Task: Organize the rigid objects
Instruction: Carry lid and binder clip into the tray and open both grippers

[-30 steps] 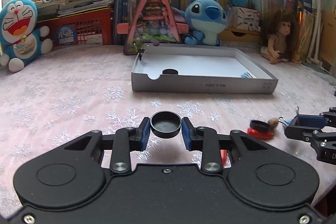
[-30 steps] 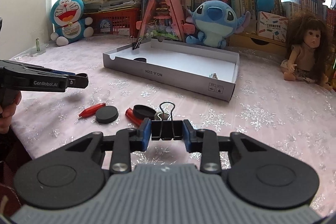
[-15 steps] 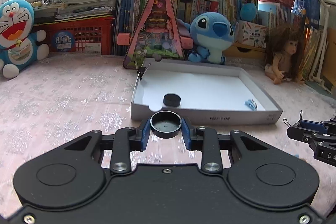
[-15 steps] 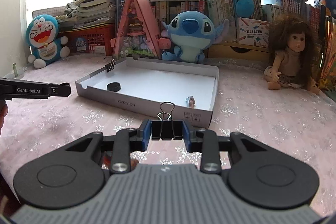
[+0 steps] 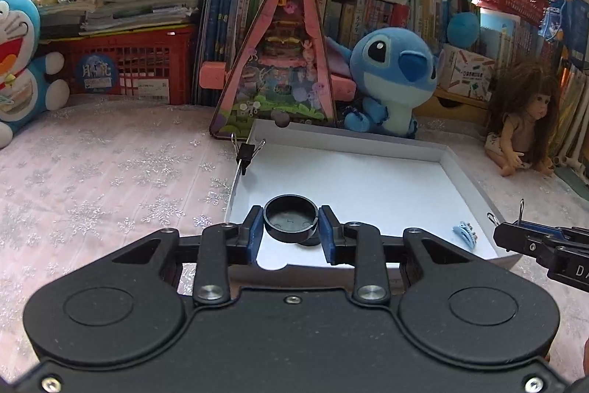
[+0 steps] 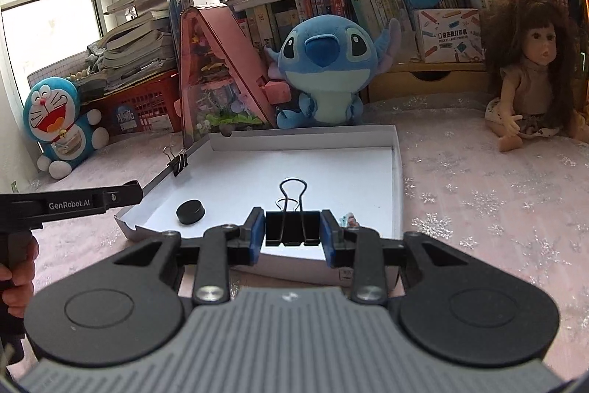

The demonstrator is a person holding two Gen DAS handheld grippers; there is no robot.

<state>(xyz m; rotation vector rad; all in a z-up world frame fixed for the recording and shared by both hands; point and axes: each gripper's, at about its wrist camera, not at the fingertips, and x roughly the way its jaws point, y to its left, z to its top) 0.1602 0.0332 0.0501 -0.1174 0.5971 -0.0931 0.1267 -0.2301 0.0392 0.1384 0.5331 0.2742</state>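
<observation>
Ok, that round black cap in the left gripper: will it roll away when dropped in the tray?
Probably not: the black cap is squat, held open side up, so should land flat. It looks rigid and light. If tipped on edge it might roll, but the tray walls would likely stop it.

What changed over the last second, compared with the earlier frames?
Both claws travelled from the tablecloth to above the white box. The left claw stays shut on the black cap, the right claw on the binder clip. Nothing was released; the puck in the box stayed put.
</observation>
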